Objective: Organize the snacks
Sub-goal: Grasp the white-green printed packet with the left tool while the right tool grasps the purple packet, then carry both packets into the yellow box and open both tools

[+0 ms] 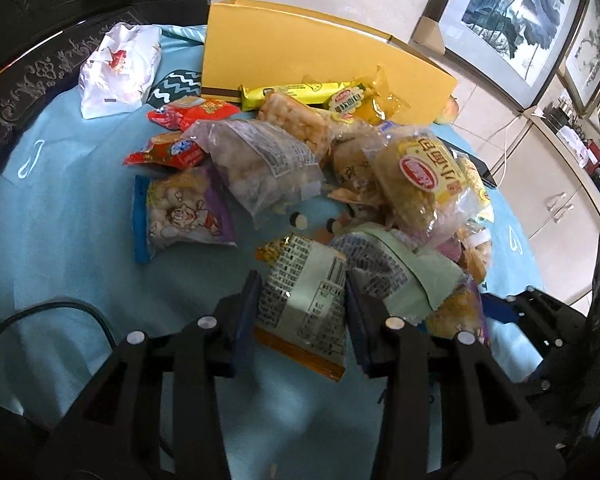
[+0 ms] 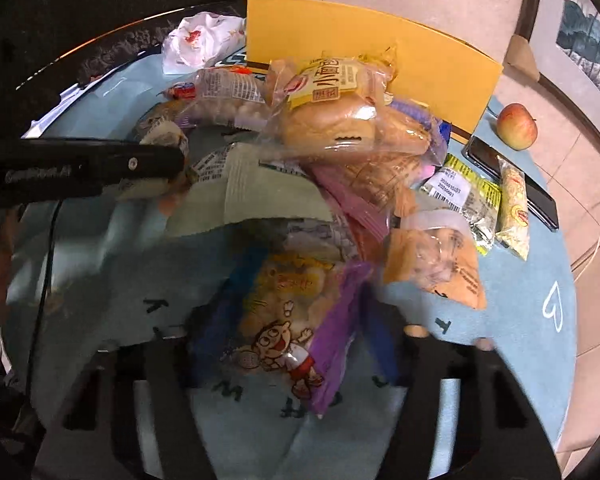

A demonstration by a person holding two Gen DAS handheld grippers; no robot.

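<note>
A round bench point(image 1: 60, 216) under a light-blue cloth carries a heap of snack packets, with a yellow box point(image 1: 300, 56) standing at twelve o'clock and a white plastic bag point(image 1: 116, 68) at ten o'clock of the heap. The left hand-held gripper point(image 1: 300, 300) pinches a packet with printed text and an orange edge point(image 1: 304, 304) at the heap's six o'clock side. In the right wrist view, the right hand-held gripper point(image 2: 288, 320) has its fingers against both sides of a cartoon-boy snack bag point(image 2: 284, 320) with purple trim. A bagged bread roll point(image 2: 340, 120) tops the pile. An apple point(image 2: 516, 126) lies at two o'clock beside a dark phone point(image 2: 500, 160).
</note>
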